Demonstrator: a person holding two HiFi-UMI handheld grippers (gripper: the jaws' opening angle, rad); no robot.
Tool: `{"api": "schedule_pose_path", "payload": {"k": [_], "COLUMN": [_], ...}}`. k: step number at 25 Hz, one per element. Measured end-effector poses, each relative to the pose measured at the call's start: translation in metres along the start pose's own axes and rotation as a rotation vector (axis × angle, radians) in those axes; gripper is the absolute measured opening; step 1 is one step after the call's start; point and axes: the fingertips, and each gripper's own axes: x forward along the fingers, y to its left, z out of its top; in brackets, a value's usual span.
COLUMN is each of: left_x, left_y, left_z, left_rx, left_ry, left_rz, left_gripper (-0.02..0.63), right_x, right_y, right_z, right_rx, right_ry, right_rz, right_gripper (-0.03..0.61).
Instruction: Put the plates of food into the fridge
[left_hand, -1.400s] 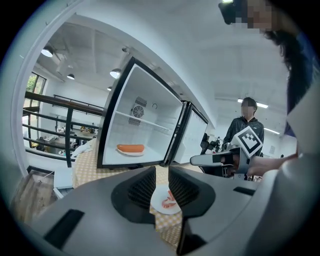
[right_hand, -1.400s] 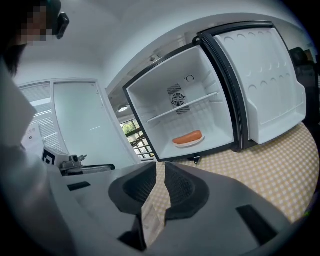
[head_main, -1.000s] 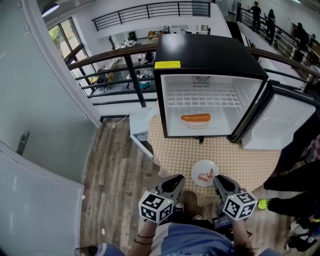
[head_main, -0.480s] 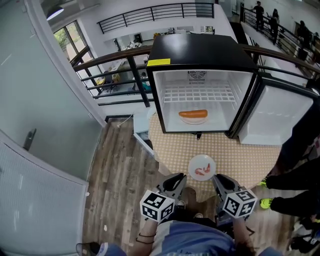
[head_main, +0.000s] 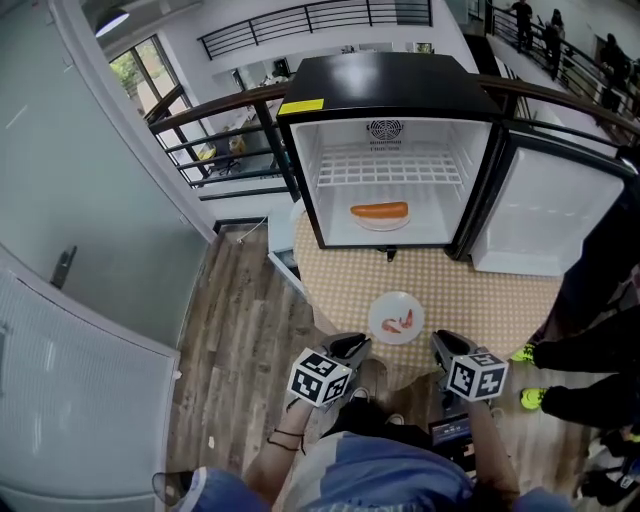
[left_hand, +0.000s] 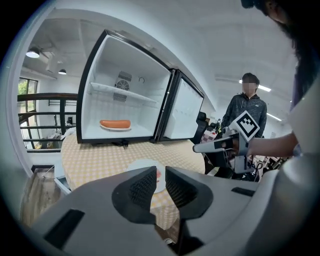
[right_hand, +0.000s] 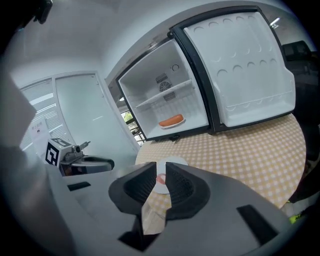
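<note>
A small white plate with pink shrimp (head_main: 396, 318) lies near the front edge of the round checked table (head_main: 470, 300). A second plate with a sausage (head_main: 380, 213) sits on the floor of the open black fridge (head_main: 400, 80). My left gripper (head_main: 352, 345) hovers just left of the shrimp plate and my right gripper (head_main: 443, 343) just right of it, neither touching it. Both pairs of jaws stand nearly together with only a thin slit and nothing in them. The shrimp plate (left_hand: 143, 164) shows past the left gripper (left_hand: 161, 175); the shrimp plate (right_hand: 172, 161) shows past the right gripper (right_hand: 161, 172).
The fridge door (head_main: 545, 215) hangs open to the right over the table. A person in dark clothes (head_main: 600, 300) stands at the table's right side. A black railing (head_main: 250, 120) runs behind the fridge; wooden floor (head_main: 240, 330) lies to the left.
Both grippers have sunk a little and now flank the shrimp plate more closely. The head view has shifted, so the fridge and plate sit slightly higher and further left.
</note>
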Motion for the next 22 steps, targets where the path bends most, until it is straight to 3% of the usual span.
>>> {"api": "schedule_pose_path", "payload": {"k": [3, 8, 14, 18, 22], "left_x": [0.016, 0.041, 0.077, 0.096, 0.109], "left_y": [0.005, 0.027, 0.067, 0.079, 0.086], "left_z": [-0.011, -0.027, -0.049, -0.059, -0.066], "left_rx": [-0.016, -0.072, -0.216, -0.21, -0.209], "left_ry": [0.051, 0.108, 0.207, 0.282, 0.333], "left_rz": [-0.016, -0.013, 0.025, 0.007, -0.02], "left_gripper": [0.114, 0.115, 0.129, 0.132, 0.138], "right_x": [0.015, 0.043, 0.075, 0.09, 0.097], "right_y": [-0.015, -0.031, -0.048, -0.057, -0.065], "right_z": [-0.006, -0.021, -0.041, -0.051, -0.058], "right_rx": [0.037, 0.121, 0.171, 0.186, 0.176], "right_ry": [0.024, 0.067, 0.139, 0.165, 0.205], "right_rz": [0.025, 0.018, -0.056, -0.084, -0.107], "right_gripper": [0.064, 0.064, 0.084, 0.098, 0.172]}}
